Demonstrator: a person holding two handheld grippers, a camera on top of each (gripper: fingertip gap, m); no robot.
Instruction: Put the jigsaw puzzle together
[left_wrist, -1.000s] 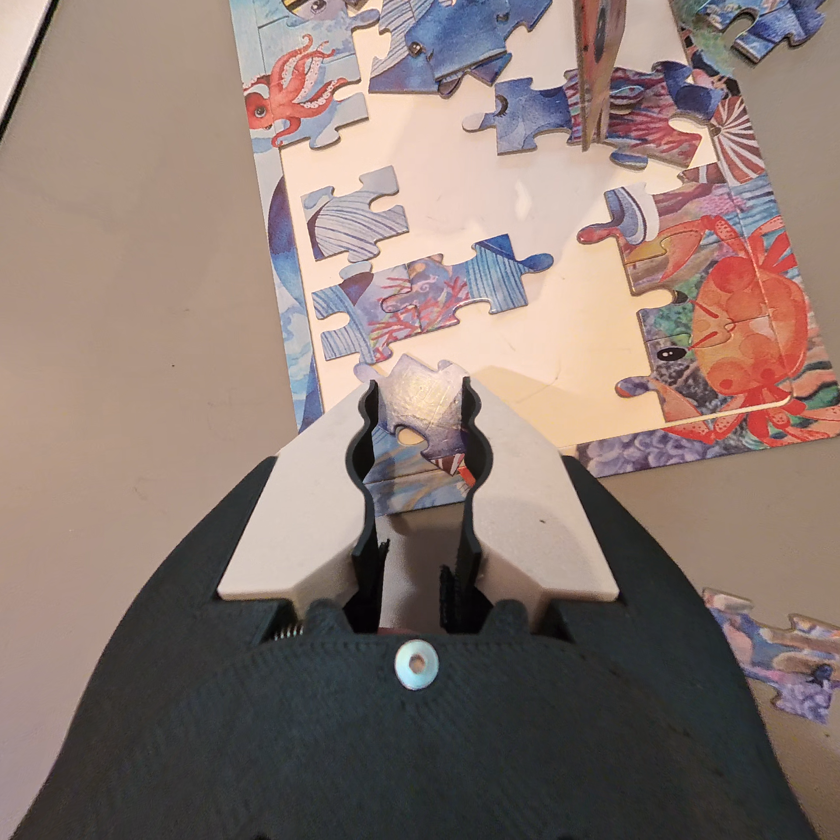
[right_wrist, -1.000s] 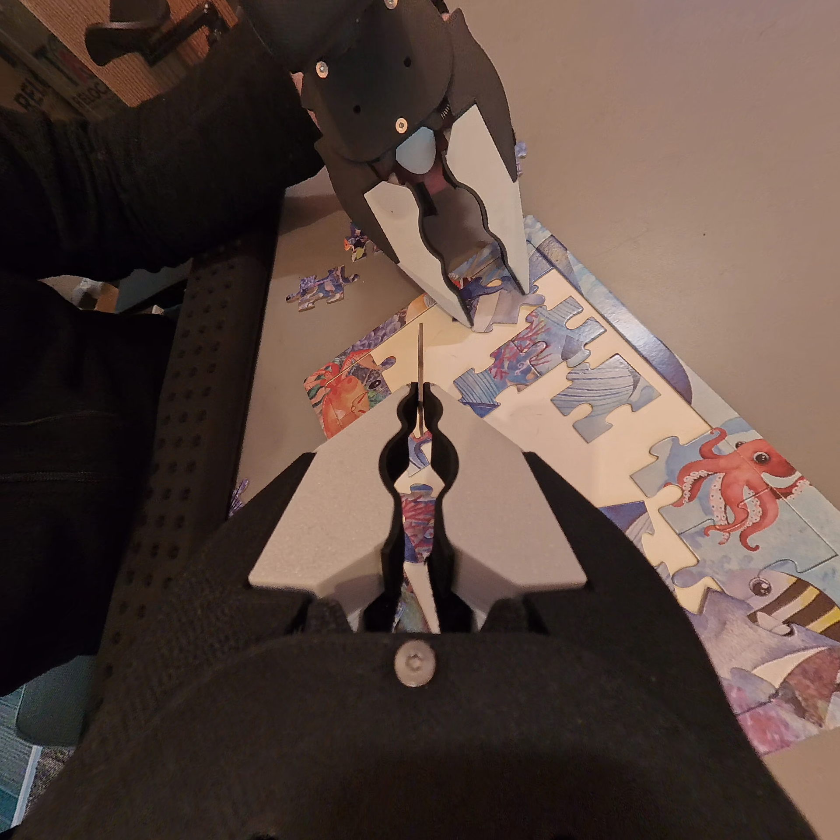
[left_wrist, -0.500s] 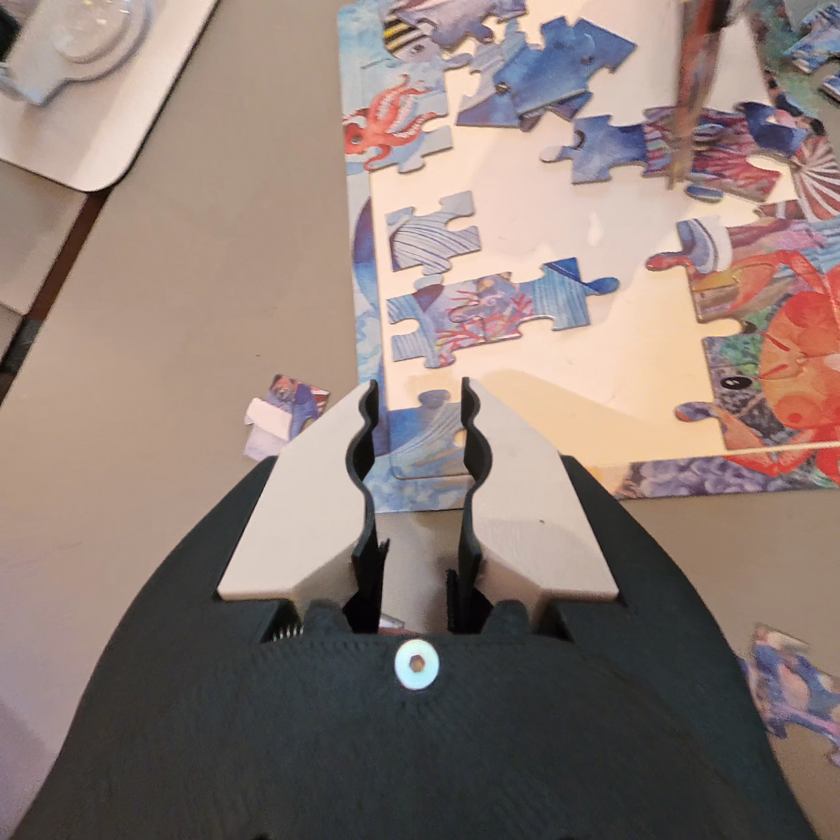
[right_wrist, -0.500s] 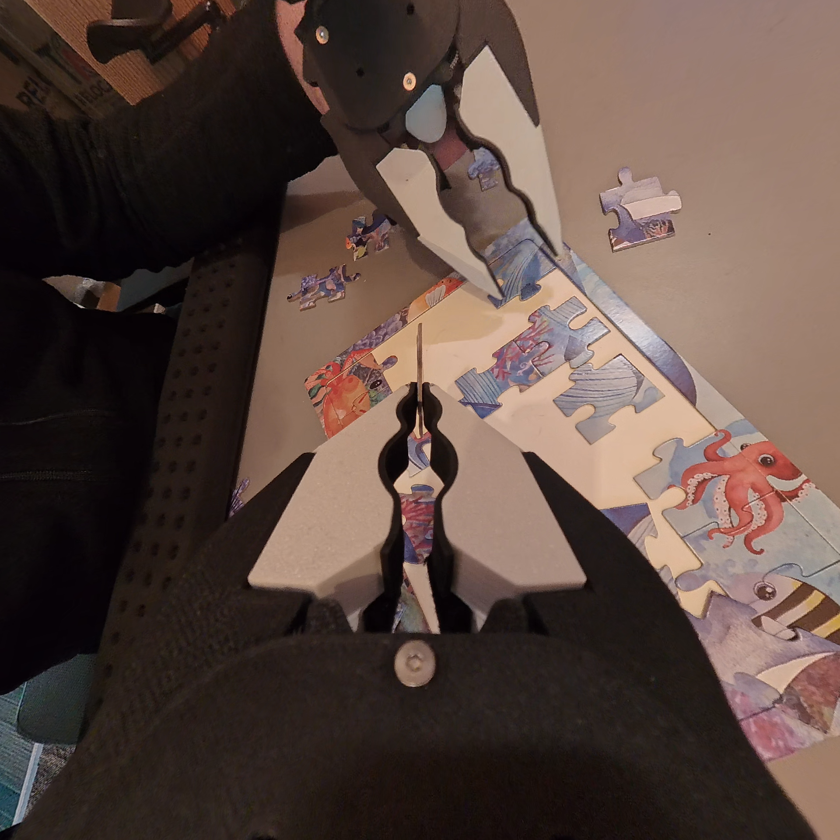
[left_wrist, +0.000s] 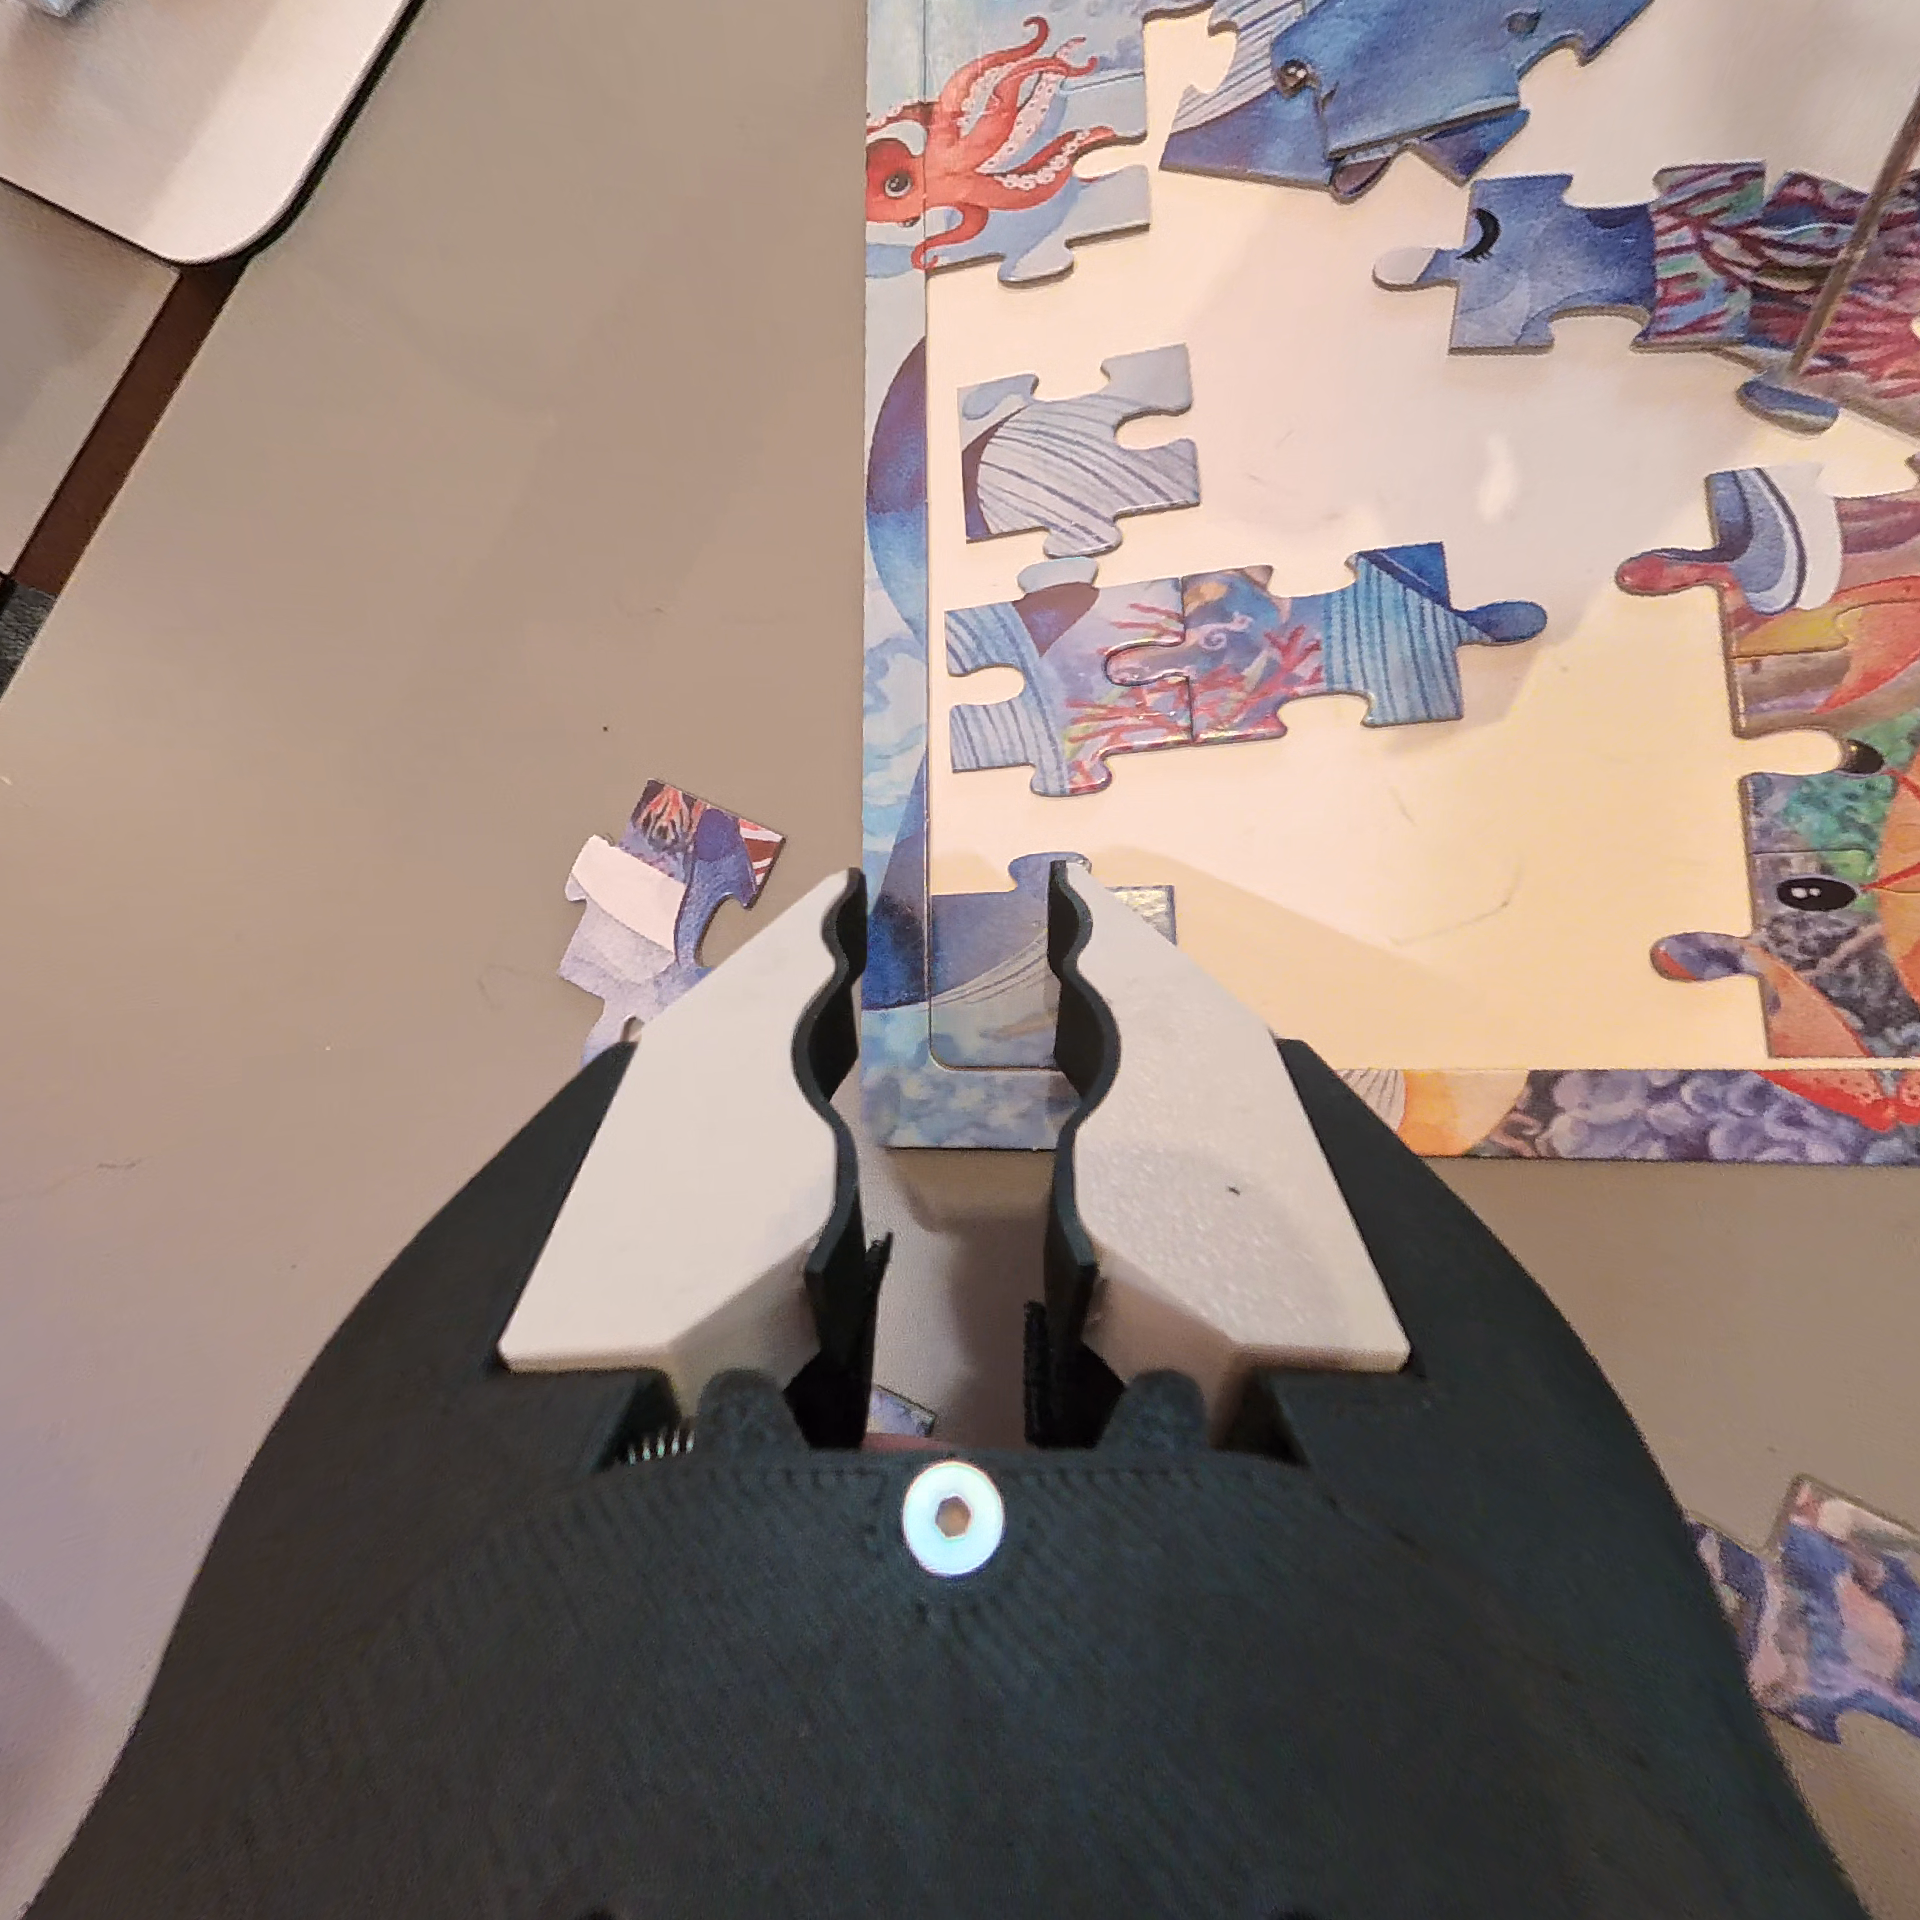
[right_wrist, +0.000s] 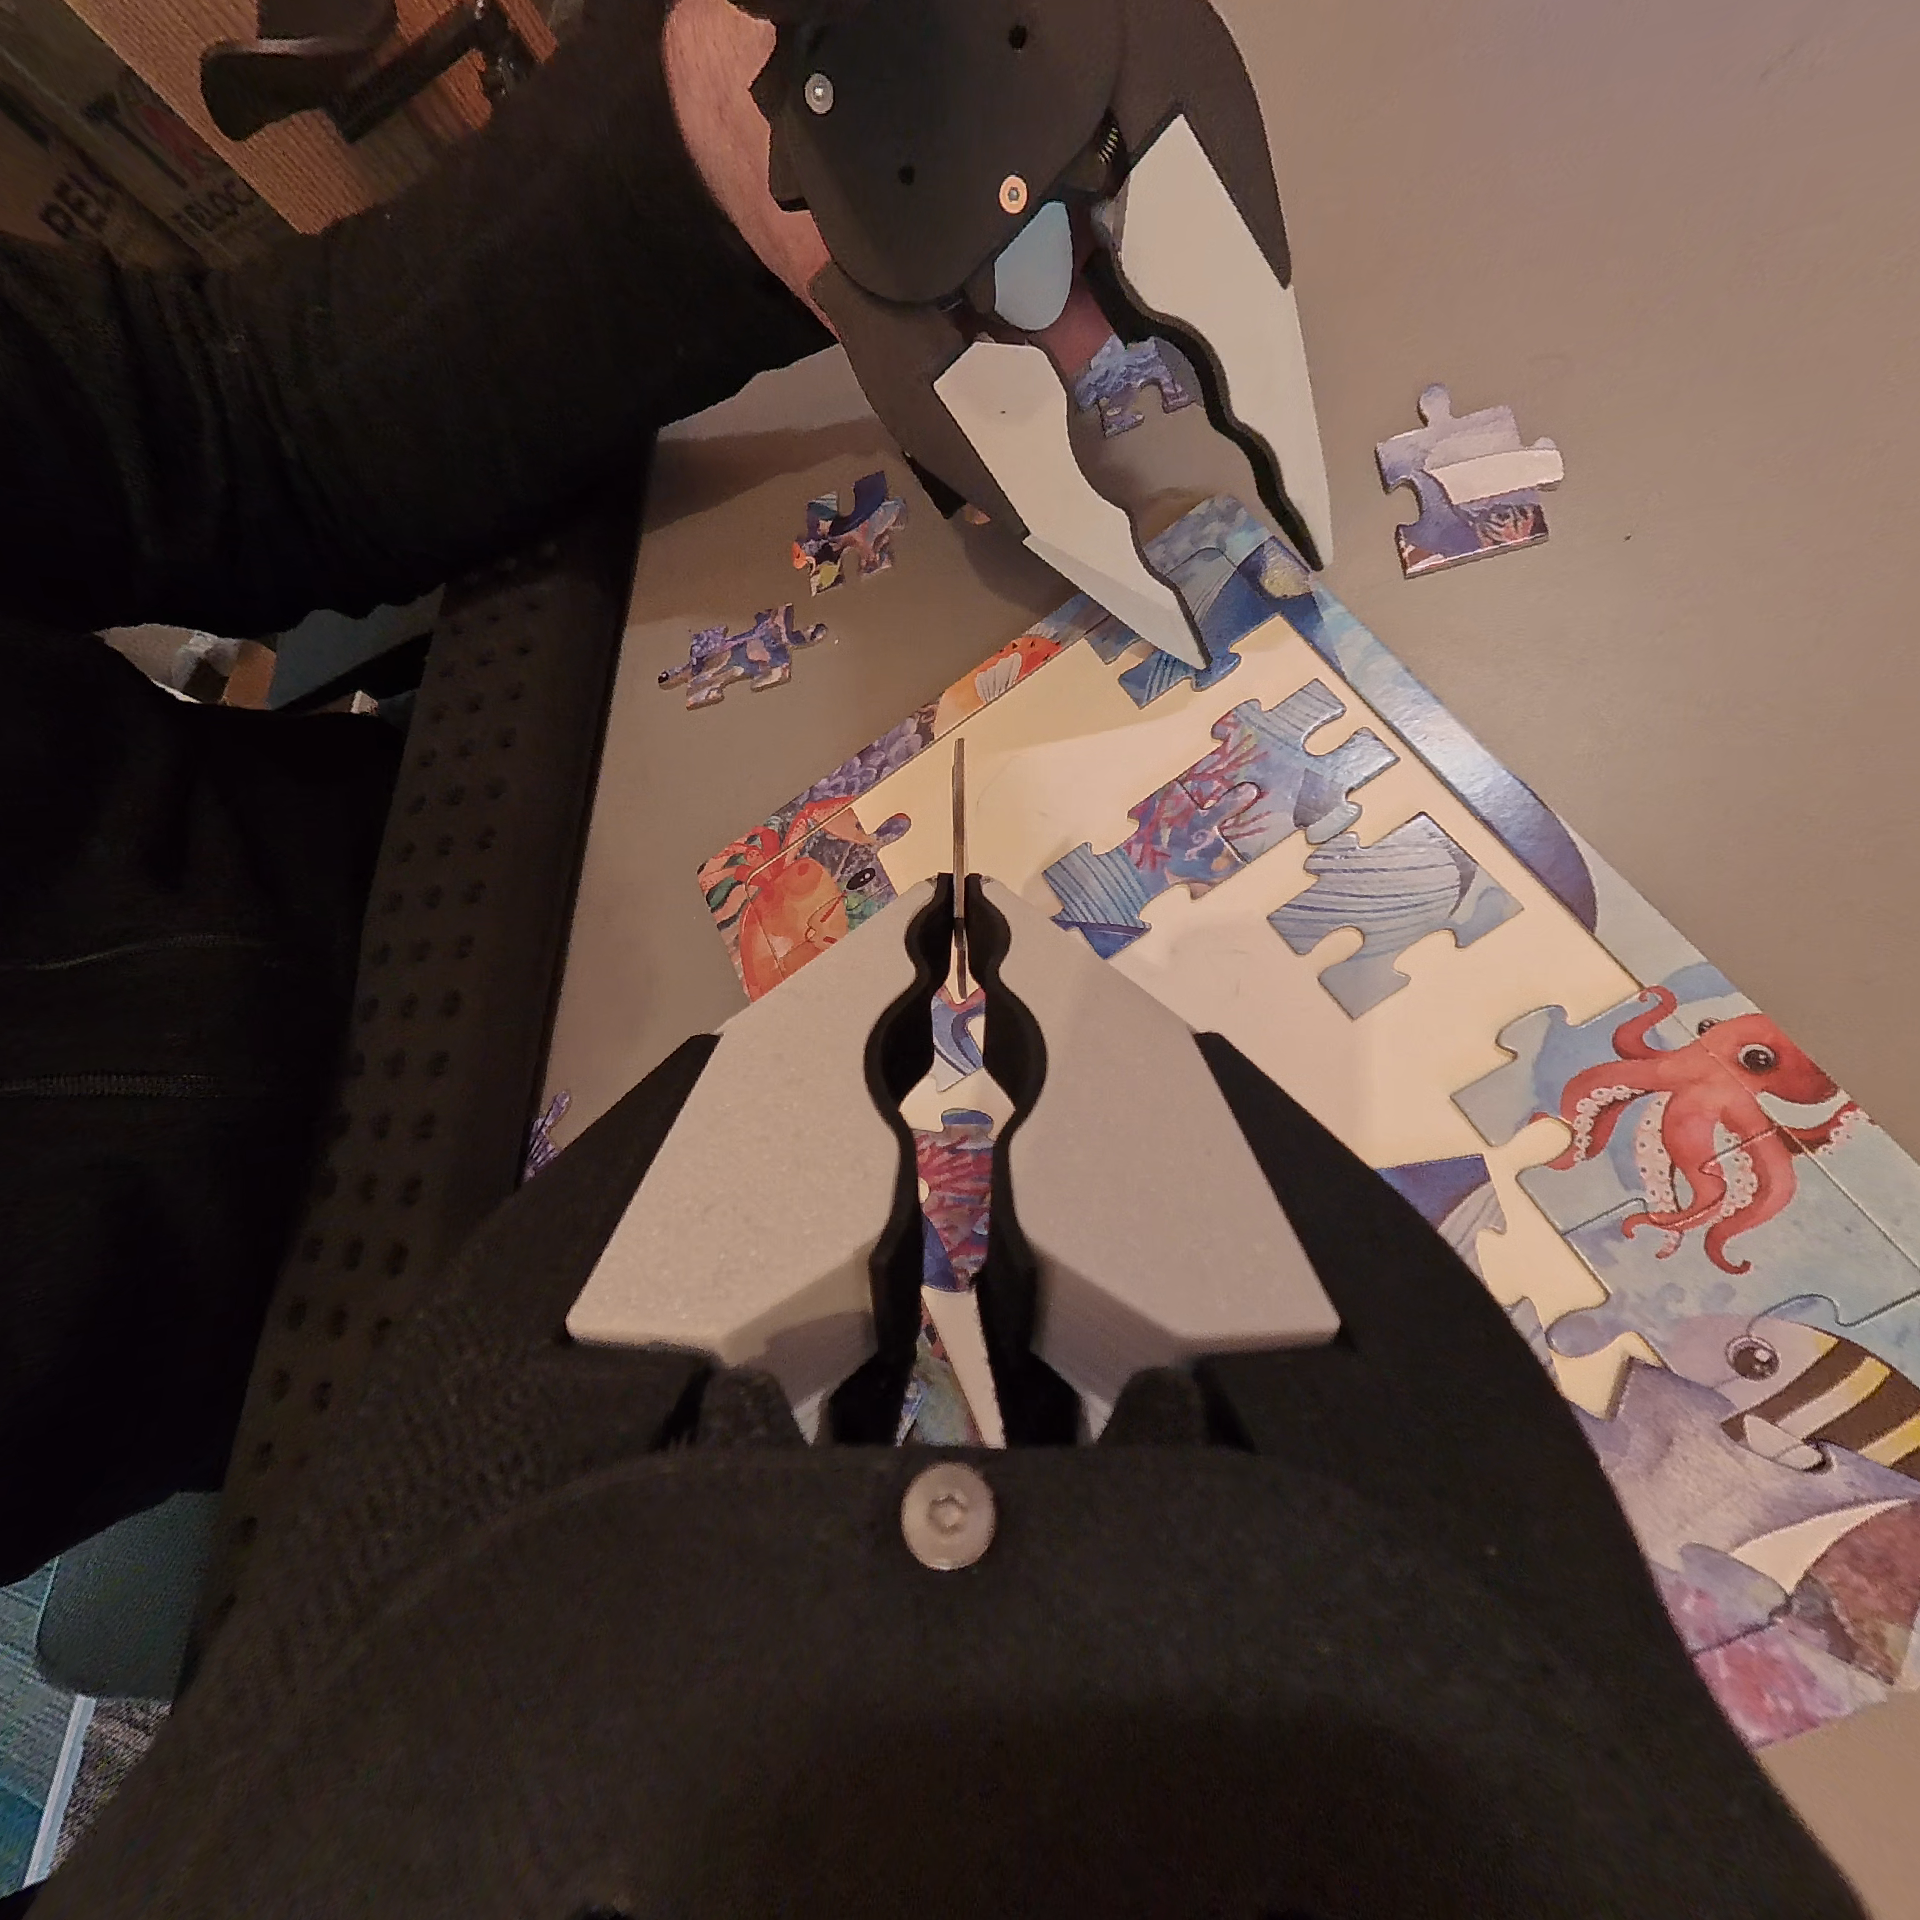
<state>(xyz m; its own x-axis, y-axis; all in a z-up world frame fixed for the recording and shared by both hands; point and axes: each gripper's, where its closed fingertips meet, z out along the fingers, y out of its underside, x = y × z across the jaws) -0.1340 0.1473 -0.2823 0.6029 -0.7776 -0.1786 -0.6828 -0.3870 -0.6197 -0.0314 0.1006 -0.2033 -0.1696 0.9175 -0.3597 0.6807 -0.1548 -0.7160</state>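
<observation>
The puzzle tray (left_wrist: 1351, 883) lies on the grey table, with a cream bare base and a printed sea border. A blue corner piece (left_wrist: 987, 966) sits flat in its near left corner. My left gripper (left_wrist: 954, 894) is open and empty, just above and behind that piece. In the right wrist view the left gripper (right_wrist: 1255, 611) hovers over the same corner. My right gripper (right_wrist: 958, 888) is shut on a puzzle piece (right_wrist: 958, 810) held on edge above the tray. An octopus group (left_wrist: 997, 135), a striped piece (left_wrist: 1081, 457), a joined pair (left_wrist: 1195, 675) and a crab group (left_wrist: 1849, 727) lie in the tray.
Loose pieces lie on the table: one left of the tray (left_wrist: 665, 904), one at the lower right (left_wrist: 1829, 1621), others near the person's side (right_wrist: 743, 655) (right_wrist: 847, 530). A white board (left_wrist: 156, 125) is at the far left. A black perforated chair part (right_wrist: 436, 935) and a dark sleeve (right_wrist: 364, 312) border the table. There is about 15 cm between the tips of the two grippers.
My left gripper has let go of the blue corner piece, now flat in the tray's corner, and has drawn back and up. My right gripper has stayed still with its piece.
</observation>
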